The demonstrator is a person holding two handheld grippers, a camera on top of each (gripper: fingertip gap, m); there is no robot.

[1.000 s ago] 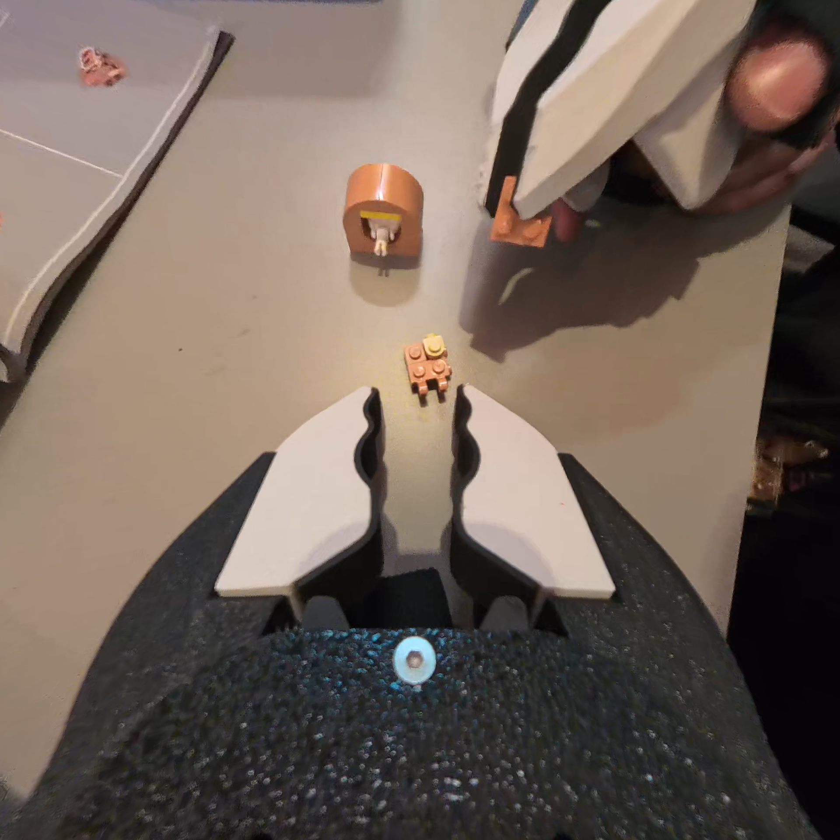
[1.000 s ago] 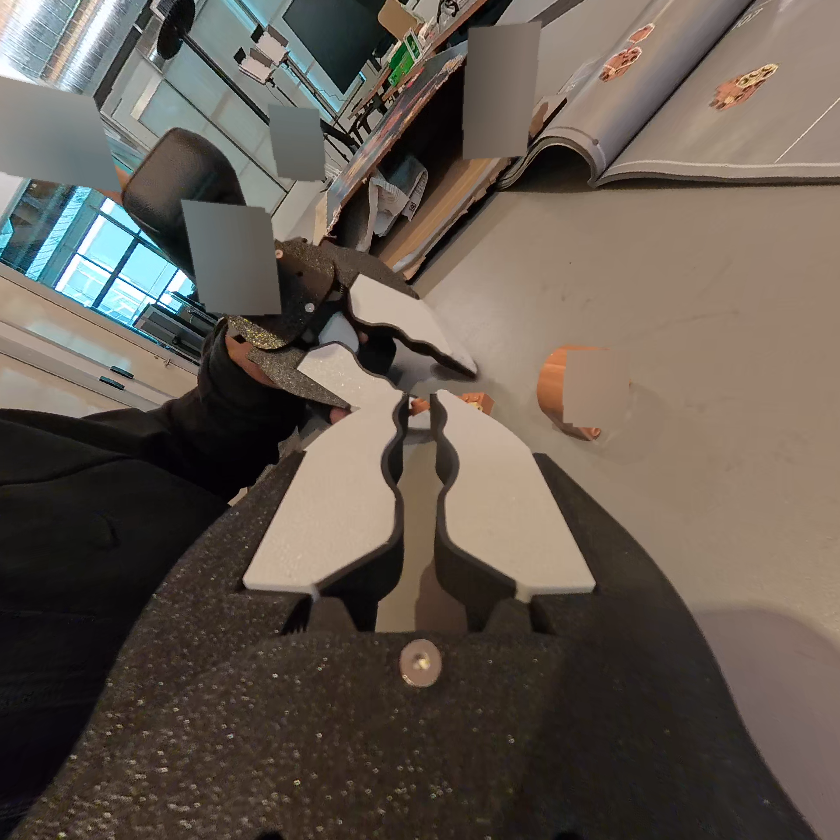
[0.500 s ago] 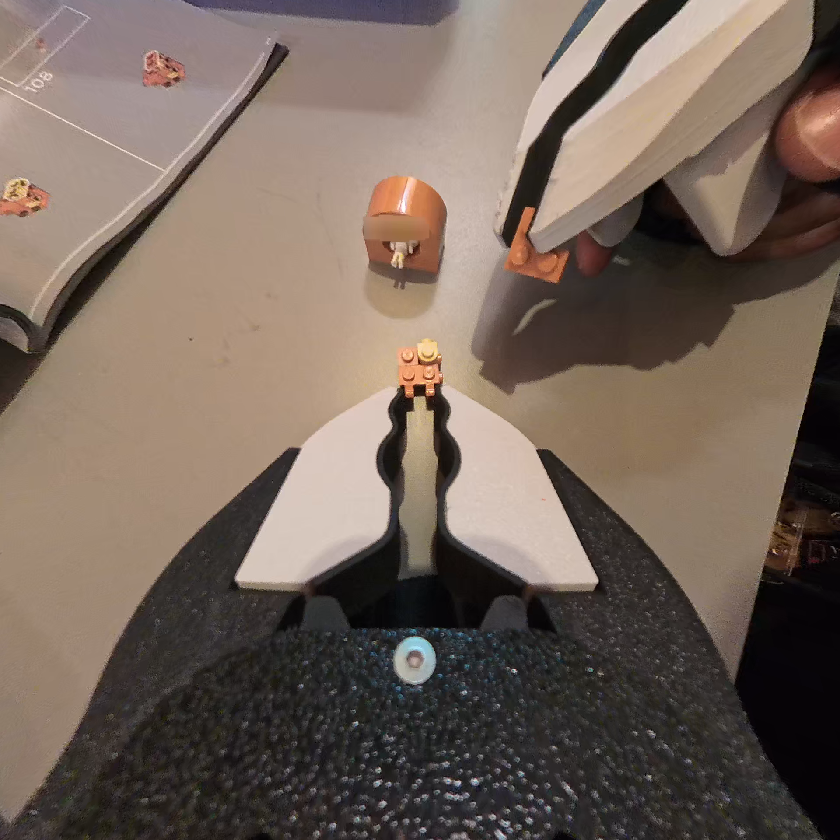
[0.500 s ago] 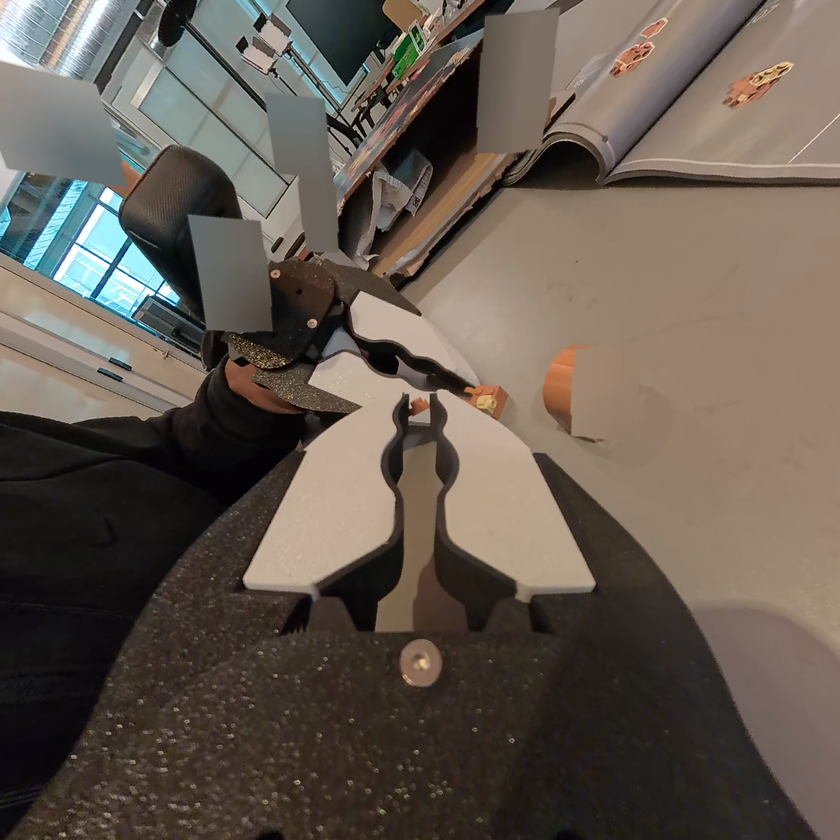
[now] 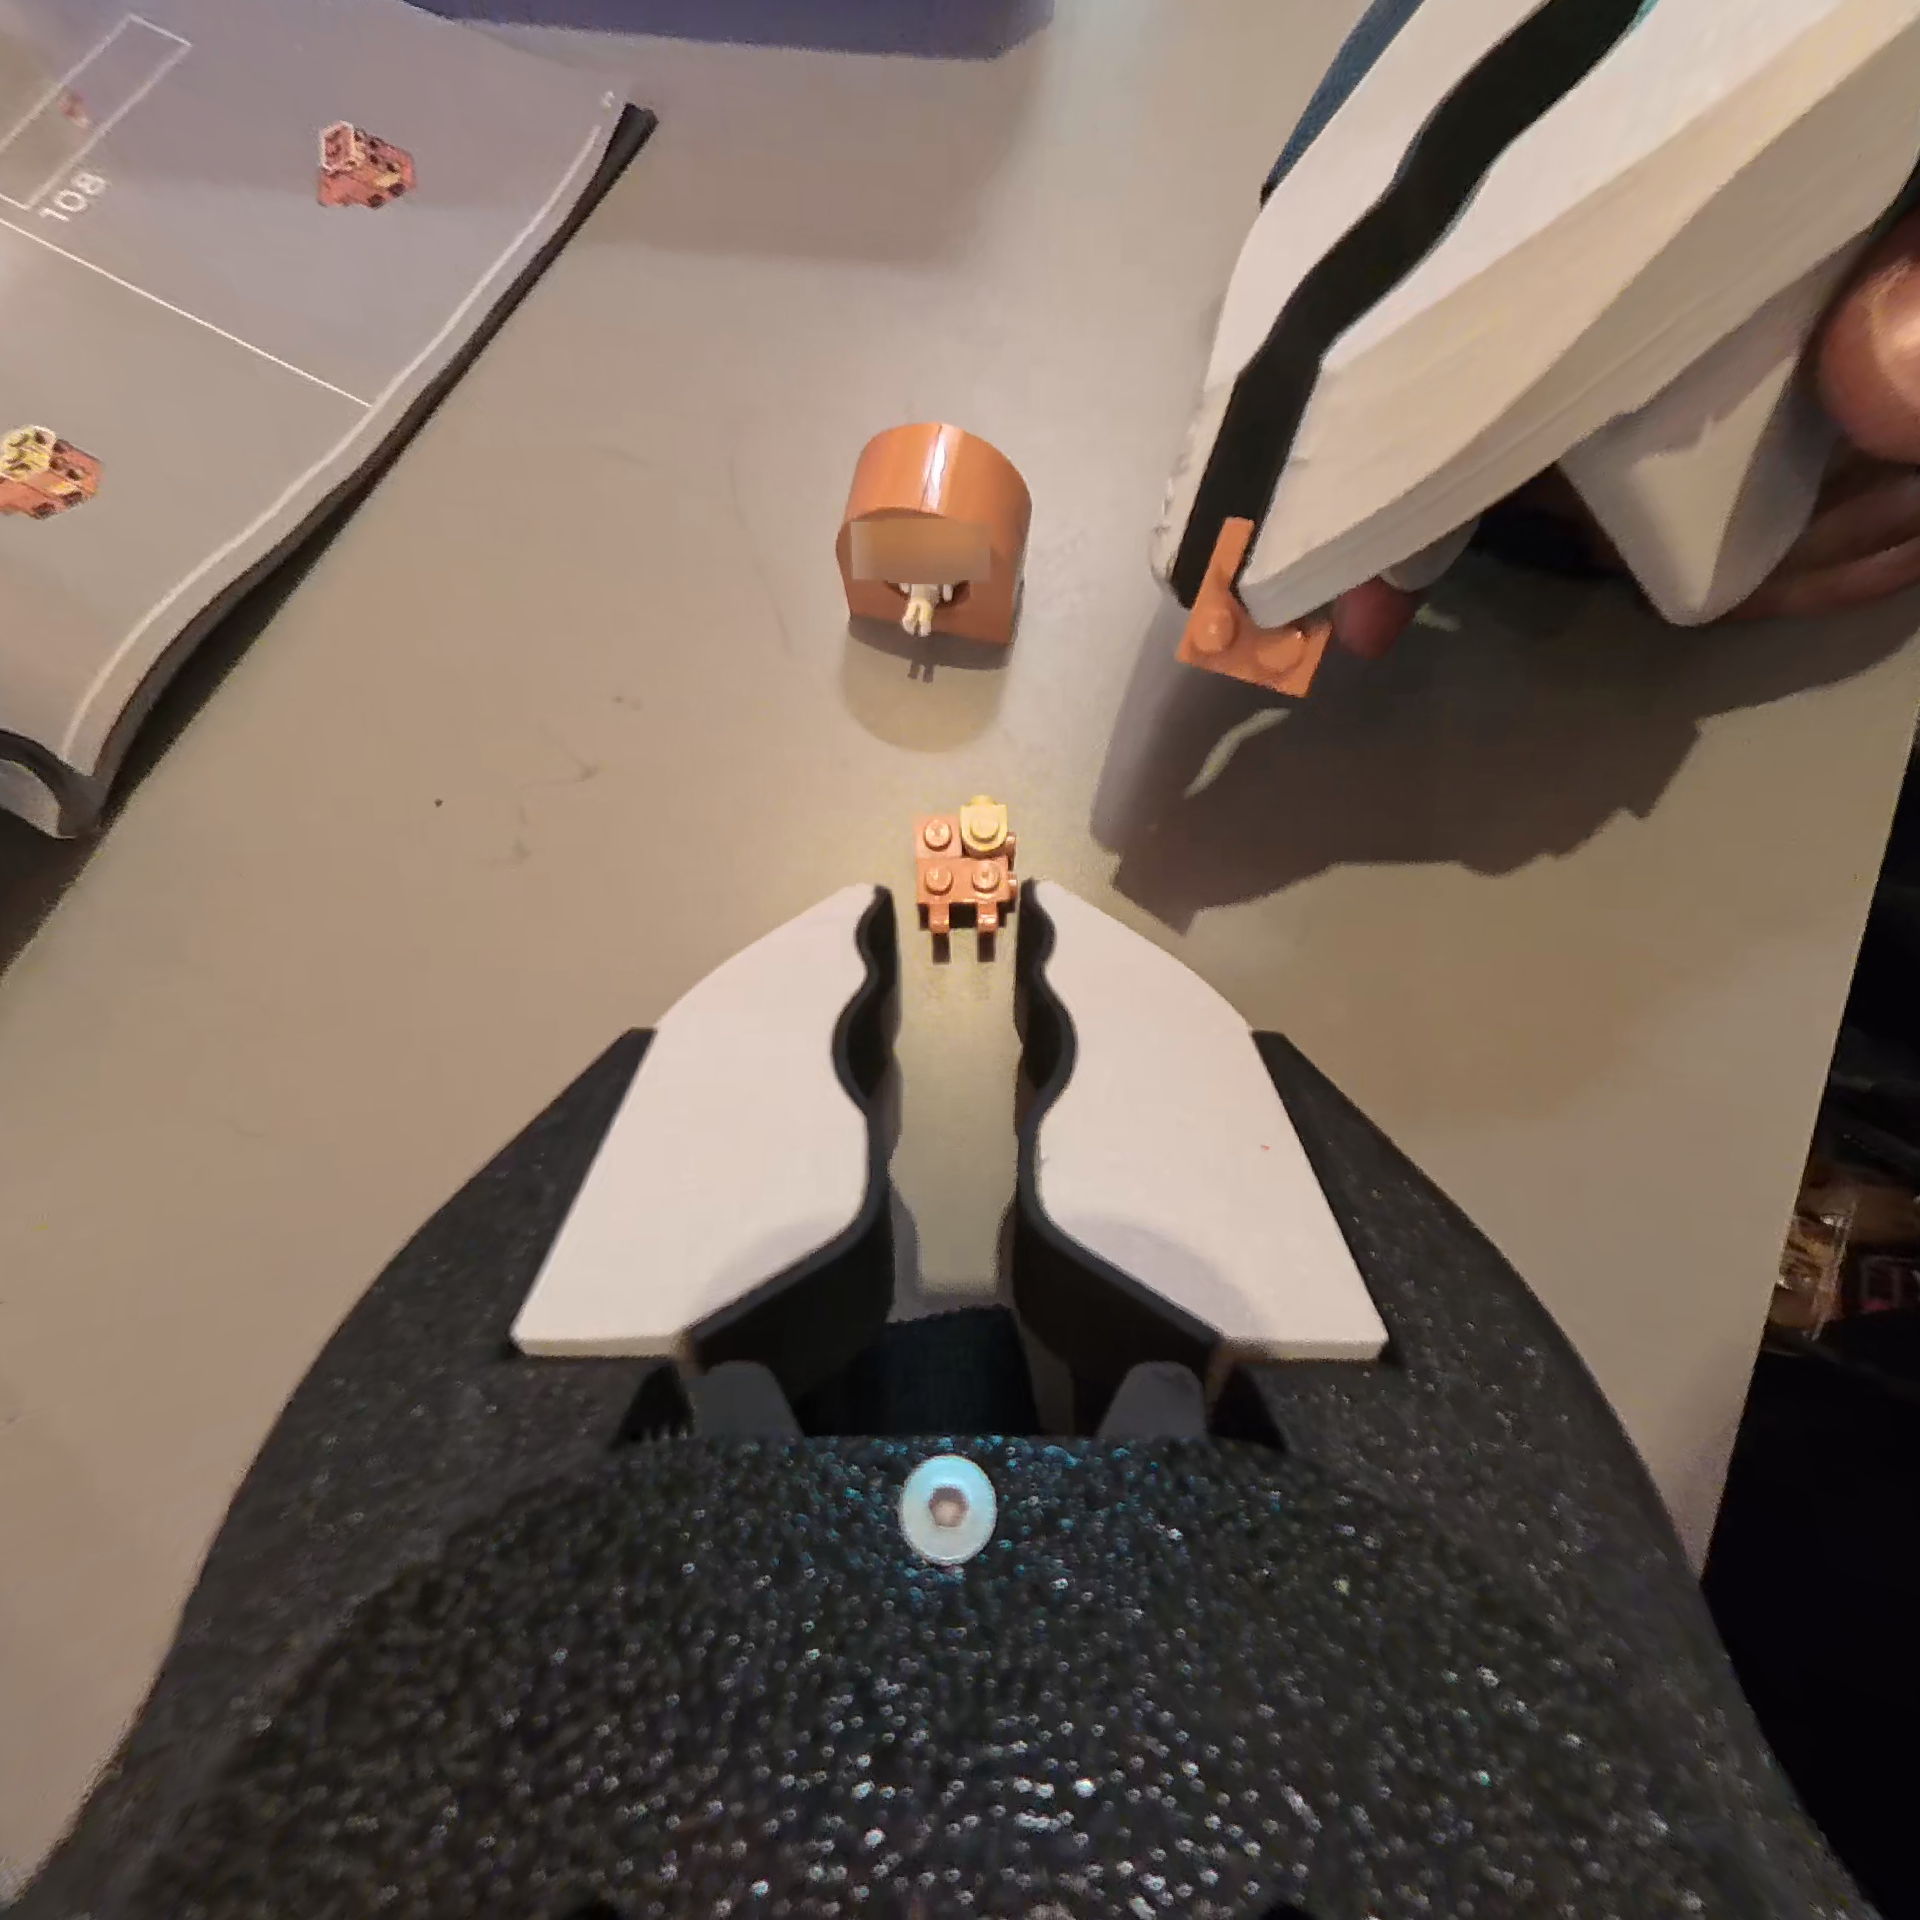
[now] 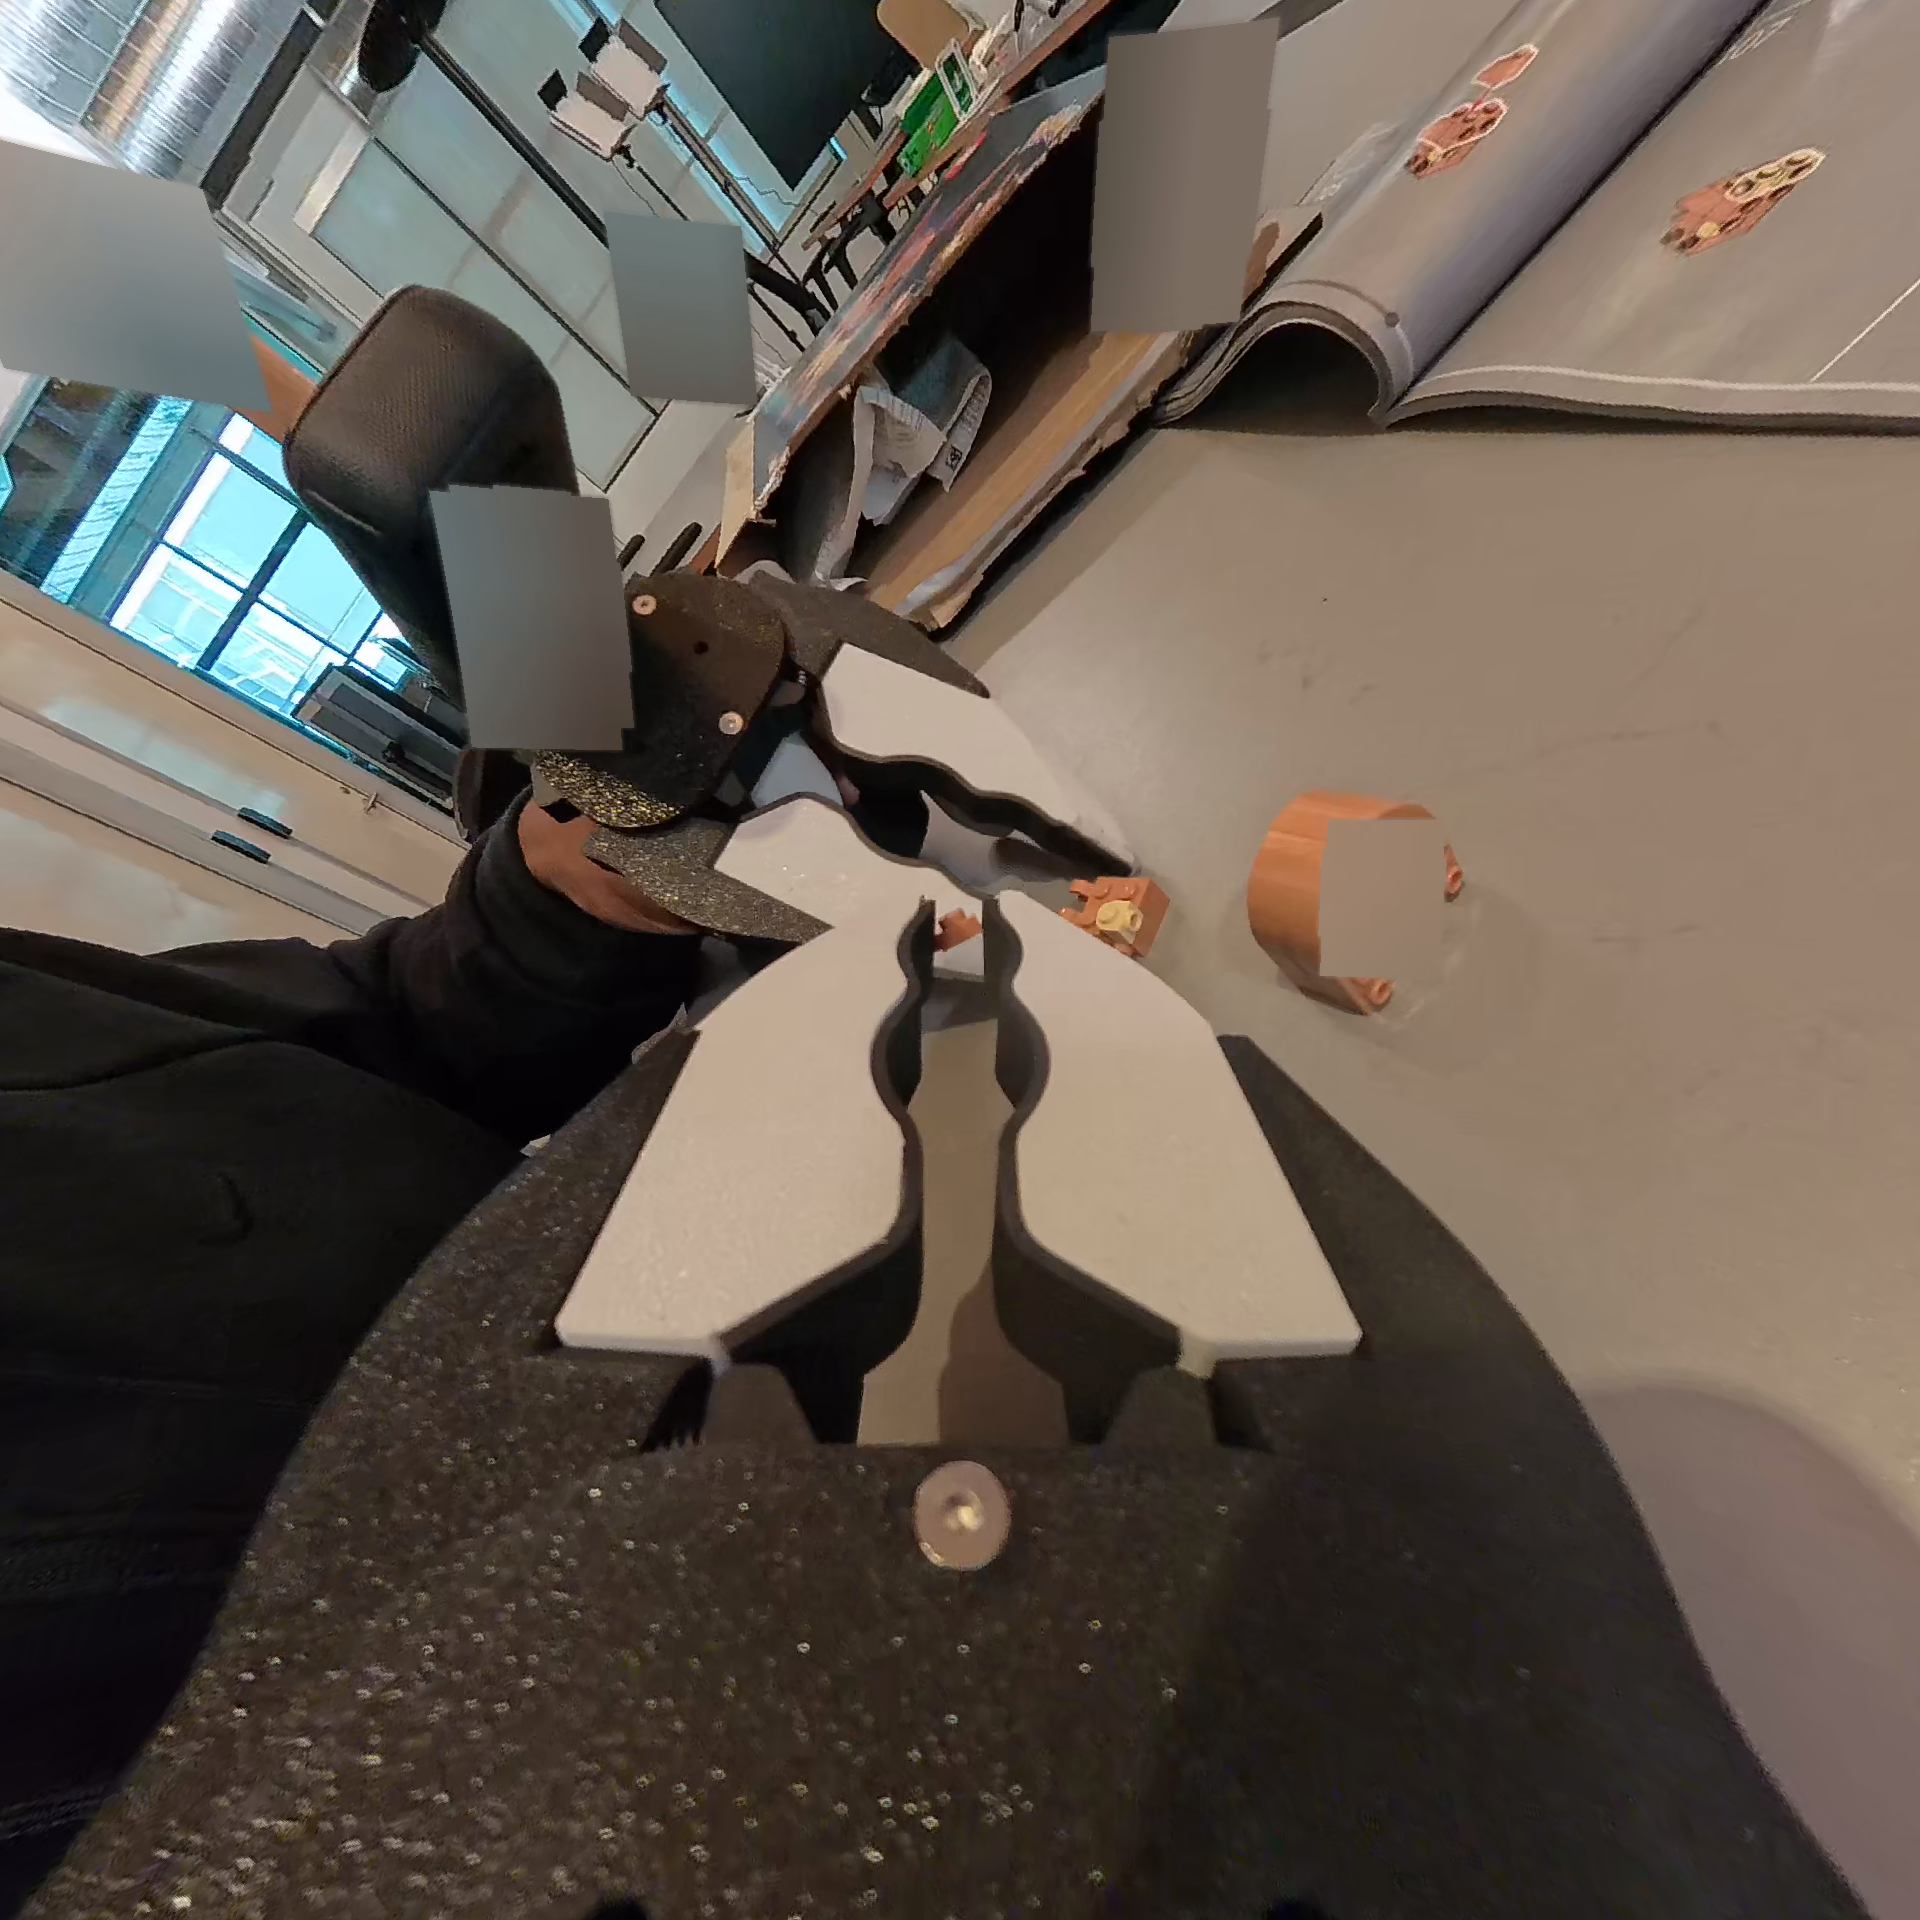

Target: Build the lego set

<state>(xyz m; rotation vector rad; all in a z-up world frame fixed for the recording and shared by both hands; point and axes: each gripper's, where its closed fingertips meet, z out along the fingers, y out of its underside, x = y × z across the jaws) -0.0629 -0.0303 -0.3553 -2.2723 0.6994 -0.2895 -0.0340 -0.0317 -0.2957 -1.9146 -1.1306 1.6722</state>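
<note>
My left gripper (image 5: 956, 914) is open, low over the grey table (image 5: 520, 935). A small brown brick assembly with a tan stud piece (image 5: 966, 868) lies on the table between its fingertips. There is a visible gap at the left pad, and the right pad is very close to it. The assembly also shows in the right wrist view (image 6: 1117, 914), just past the left gripper (image 6: 1049, 878). My right gripper (image 6: 958, 920) is shut on a small orange-brown plate (image 6: 961, 928). In the left wrist view it holds that plate (image 5: 1247, 634) just above the table, to the right.
A round brown piece (image 5: 935, 540) stands beyond the assembly, also in the right wrist view (image 6: 1309, 894). An open instruction booklet (image 5: 260, 312) lies at the far left. The table edge (image 5: 1849, 935) runs close on the right. A hand grips the right gripper (image 5: 1870, 343). Left tips to right tips: about 7 centimeters.
The left jaws narrowed at the near end of the small assembly, then widened again; the assembly stayed on the table. The right gripper kept hold of the plate and barely moved.
</note>
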